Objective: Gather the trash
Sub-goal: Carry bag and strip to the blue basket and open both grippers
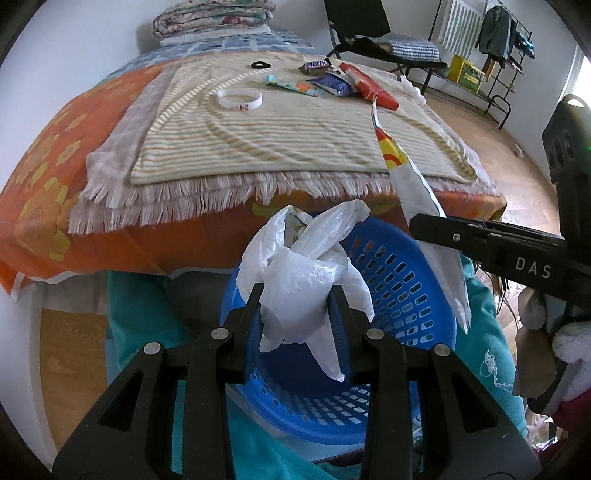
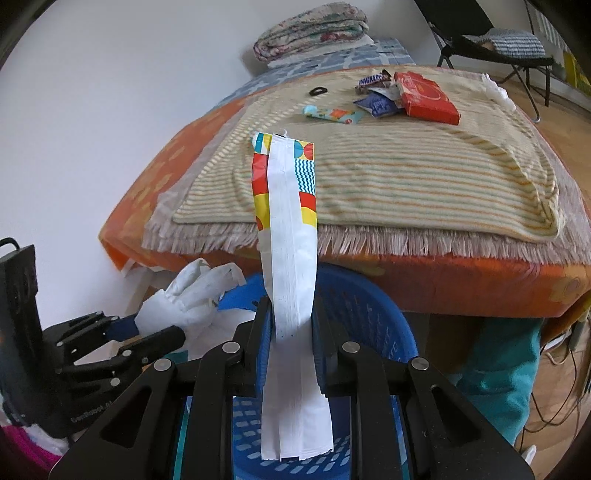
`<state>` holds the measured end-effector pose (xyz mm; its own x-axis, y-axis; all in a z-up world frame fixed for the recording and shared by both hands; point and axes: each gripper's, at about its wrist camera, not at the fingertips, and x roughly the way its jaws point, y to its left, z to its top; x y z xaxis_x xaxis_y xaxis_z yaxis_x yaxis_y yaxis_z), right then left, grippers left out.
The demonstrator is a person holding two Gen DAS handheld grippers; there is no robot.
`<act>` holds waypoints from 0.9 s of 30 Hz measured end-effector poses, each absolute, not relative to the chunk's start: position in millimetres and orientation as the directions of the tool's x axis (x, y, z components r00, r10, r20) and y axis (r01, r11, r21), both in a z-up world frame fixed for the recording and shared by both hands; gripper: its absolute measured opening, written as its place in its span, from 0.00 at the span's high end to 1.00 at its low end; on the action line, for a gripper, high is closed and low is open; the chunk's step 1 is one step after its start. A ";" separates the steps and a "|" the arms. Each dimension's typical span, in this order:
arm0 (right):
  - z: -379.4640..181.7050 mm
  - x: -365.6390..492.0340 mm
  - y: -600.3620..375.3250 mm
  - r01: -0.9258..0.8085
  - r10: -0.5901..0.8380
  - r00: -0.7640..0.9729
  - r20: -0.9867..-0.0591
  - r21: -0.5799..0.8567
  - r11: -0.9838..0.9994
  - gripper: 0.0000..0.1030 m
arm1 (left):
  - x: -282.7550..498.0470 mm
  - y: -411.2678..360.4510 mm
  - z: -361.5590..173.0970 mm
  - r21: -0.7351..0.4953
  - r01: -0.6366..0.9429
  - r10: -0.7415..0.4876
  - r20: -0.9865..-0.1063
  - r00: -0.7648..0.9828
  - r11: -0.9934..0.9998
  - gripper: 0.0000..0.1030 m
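My left gripper point(image 1: 297, 295) is shut on a crumpled white plastic bag point(image 1: 306, 273), held over a blue perforated basket point(image 1: 399, 280). My right gripper point(image 2: 288, 306) is shut on a long white wrapper with a colourful printed end point(image 2: 290, 236), which stands up above the same basket point(image 2: 365, 306). In the left wrist view the right gripper point(image 1: 417, 221) comes in from the right with that wrapper point(image 1: 410, 184). In the right wrist view the left gripper point(image 2: 162, 328) and its bag point(image 2: 184, 299) show at lower left. More trash lies on the bed: a Snickers wrapper point(image 2: 371, 82), a red box point(image 2: 424, 96), a blue packet point(image 2: 376, 104), a light-blue wrapper point(image 2: 332, 114).
The bed has an orange cover point(image 1: 44, 177) and a striped fringed blanket point(image 1: 258, 140). A white wristband point(image 1: 239, 99) and a black ring point(image 1: 260, 65) lie on it, a folded quilt point(image 1: 214, 18) at its head. A black chair point(image 1: 373, 33) and a clothes rack point(image 1: 498, 37) stand behind. Teal trouser legs point(image 2: 498, 373) flank the basket.
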<state>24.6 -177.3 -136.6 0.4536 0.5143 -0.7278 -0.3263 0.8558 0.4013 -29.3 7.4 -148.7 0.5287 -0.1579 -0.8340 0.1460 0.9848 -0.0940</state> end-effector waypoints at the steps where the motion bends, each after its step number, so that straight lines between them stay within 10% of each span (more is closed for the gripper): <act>1: -138.0 24.2 -176.7 -0.325 0.514 0.450 -0.730 0.402 0.856 0.82 | -29.4 6.9 -149.2 -0.093 0.146 -0.157 -0.835 0.528 0.985 0.67; 15: -146.9 19.1 -175.8 -0.311 0.502 0.420 -0.756 0.400 0.862 0.78 | -33.2 -0.8 -156.0 -0.079 0.169 -0.156 -0.846 0.510 0.982 0.44; 27: -146.7 18.6 -177.7 -0.296 0.489 0.415 -0.768 0.395 0.870 0.51 | -29.8 1.8 -155.5 -0.078 0.151 -0.146 -0.847 0.512 0.985 0.34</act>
<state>18.6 -177.7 -146.7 0.4146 0.4889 -0.7675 -0.2956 0.8700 0.3946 -29.8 1.8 -155.5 0.5117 -0.1457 -0.8467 0.1510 0.9854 -0.0783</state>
